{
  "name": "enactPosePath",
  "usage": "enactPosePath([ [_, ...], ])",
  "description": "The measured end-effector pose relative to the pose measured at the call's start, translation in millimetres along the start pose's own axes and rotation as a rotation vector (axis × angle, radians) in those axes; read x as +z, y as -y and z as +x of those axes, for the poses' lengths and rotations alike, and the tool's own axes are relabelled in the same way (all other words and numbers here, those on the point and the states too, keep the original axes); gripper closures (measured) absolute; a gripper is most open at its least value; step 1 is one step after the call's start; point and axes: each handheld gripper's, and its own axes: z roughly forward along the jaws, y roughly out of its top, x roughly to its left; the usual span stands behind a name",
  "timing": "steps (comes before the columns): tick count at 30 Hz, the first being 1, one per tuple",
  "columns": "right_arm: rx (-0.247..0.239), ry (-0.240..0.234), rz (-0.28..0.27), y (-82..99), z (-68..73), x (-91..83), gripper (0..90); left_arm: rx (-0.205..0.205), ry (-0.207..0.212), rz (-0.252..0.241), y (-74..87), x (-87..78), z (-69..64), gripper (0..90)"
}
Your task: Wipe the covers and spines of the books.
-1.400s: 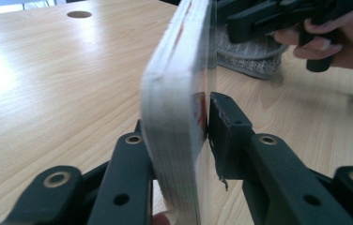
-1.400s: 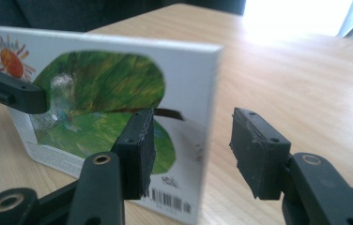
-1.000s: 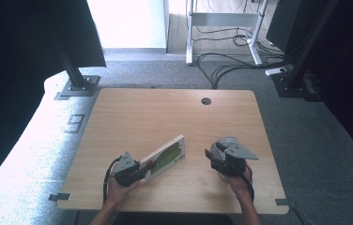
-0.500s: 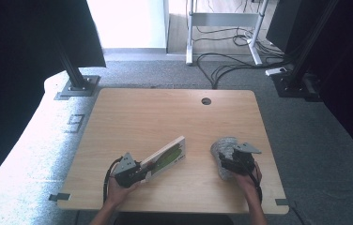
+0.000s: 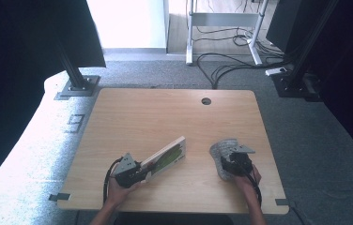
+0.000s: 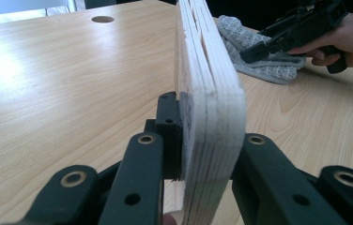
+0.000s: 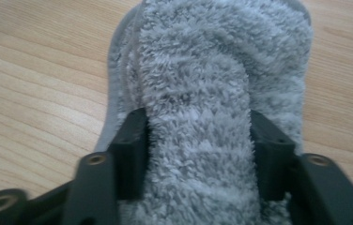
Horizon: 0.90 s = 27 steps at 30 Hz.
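My left gripper [image 5: 134, 171] keeps its jaws clenched on the near end of the board [image 5: 165, 158], holding it on edge at the same slant over the tabletop [image 5: 141, 117] as a second ago. My right gripper [image 5: 228, 161] has come down onto the grey cloth [image 5: 219, 154] lying at the right; its jaws have just been closing and now pinch a raised fold of it.

My pale wooden board [image 5: 165, 158] with a green face stands on its long edge, slanting across the near left of the desk [image 5: 165, 117]. My grey fluffy cloth [image 5: 220, 157] lies bunched well to its right.
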Motion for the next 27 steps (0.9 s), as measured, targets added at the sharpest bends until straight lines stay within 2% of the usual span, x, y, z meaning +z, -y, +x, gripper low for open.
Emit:
enactPosePath([
  [4,-0.004,0.005,-0.002,0.0,-0.8,-1.1,57.7,0.006,0.002,0.000,0.2,0.2,-0.9,77.6],
  [8,0.001,0.003,-0.006,-0.8,-1.6,-1.8,62.0,0.008,0.004,-0.001,0.4,0.3,-1.0,77.6],
  [12,0.034,-0.030,-0.034,-2.4,-4.9,-3.8,65.1,0.013,0.007,-0.002,0.8,0.3,-1.3,77.6],
  [14,0.060,-0.059,-0.059,-3.5,-6.1,-5.3,65.5,0.013,0.009,-0.003,0.9,0.4,-1.3,77.6],
  [18,0.108,-0.137,-0.143,-9.8,-3.7,-12.0,65.7,0.009,0.009,-0.004,1.2,0.3,-0.7,77.6],
  [21,0.144,-0.219,-0.216,-18.3,1.1,-15.0,65.7,0.009,0.009,-0.004,1.3,0.3,-0.8,77.6],
  [25,0.188,-0.320,-0.277,-34.0,10.0,-11.9,65.8,0.006,0.007,-0.006,1.7,0.3,-1.0,77.6],
  [27,0.190,-0.359,-0.296,-43.6,18.0,-9.9,65.8,0.004,0.007,-0.008,1.9,0.4,-1.0,77.5],
])
